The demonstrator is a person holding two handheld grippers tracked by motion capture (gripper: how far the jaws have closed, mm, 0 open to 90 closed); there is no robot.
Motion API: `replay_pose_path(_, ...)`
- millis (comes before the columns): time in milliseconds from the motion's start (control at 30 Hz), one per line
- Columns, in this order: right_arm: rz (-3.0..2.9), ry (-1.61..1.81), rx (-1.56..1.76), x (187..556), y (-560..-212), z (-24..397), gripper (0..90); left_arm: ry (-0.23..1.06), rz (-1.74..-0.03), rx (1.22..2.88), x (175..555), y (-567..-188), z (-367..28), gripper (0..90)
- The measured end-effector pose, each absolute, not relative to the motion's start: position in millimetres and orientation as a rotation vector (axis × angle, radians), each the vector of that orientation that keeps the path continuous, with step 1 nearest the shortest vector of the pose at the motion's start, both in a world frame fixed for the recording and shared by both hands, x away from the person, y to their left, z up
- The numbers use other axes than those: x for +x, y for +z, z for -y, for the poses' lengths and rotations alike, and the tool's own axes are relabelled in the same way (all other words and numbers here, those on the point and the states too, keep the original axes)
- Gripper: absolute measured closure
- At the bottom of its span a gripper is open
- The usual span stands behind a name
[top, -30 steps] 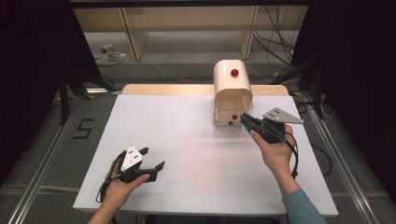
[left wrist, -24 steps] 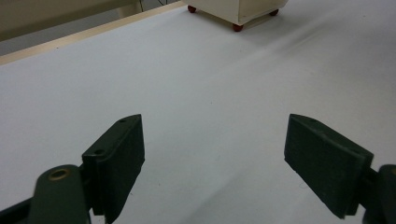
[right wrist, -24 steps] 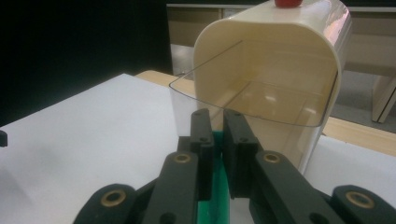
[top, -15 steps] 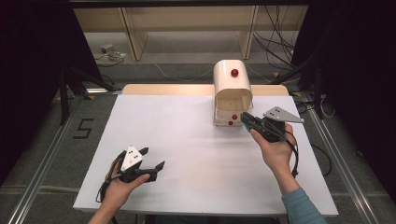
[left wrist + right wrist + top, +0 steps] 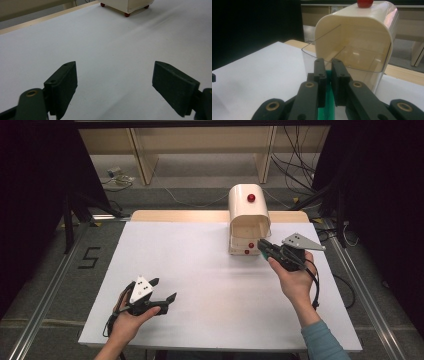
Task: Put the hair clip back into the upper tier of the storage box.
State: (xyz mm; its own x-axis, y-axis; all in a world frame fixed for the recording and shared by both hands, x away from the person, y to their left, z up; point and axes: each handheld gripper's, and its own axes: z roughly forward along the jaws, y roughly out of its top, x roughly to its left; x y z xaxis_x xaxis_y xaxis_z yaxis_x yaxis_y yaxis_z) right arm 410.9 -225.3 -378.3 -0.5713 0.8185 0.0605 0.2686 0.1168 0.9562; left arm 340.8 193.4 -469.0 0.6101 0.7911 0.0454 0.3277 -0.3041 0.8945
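Note:
A cream box (image 5: 248, 212) with a rounded top and a red knob (image 5: 251, 198) stands at the far middle-right of the white table (image 5: 200, 265). Its clear front flap (image 5: 352, 60) is raised, so the inside shows. My right gripper (image 5: 263, 247) sits at the box's front right corner, shut on a thin green piece (image 5: 327, 105) that shows between and below the jaws (image 5: 328, 67). My left gripper (image 5: 162, 290) rests in a hand near the front left of the table, open, with nothing between its jaws (image 5: 113, 87).
The box stands on small red feet (image 5: 127, 15). A bare wooden strip (image 5: 175, 215) runs along the table's far edge, with shelving legs and cables on the floor beyond. Metal rails (image 5: 45, 290) flank the table on both sides.

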Motion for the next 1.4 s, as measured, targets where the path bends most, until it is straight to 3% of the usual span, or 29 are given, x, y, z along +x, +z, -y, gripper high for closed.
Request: replay_pose_path(1400,-1.883,1.486,1.058,416.6,-372.7,225.4,83.8,0.615,-0.894,1.887,340.8,-468.9,-193.7,20.2)
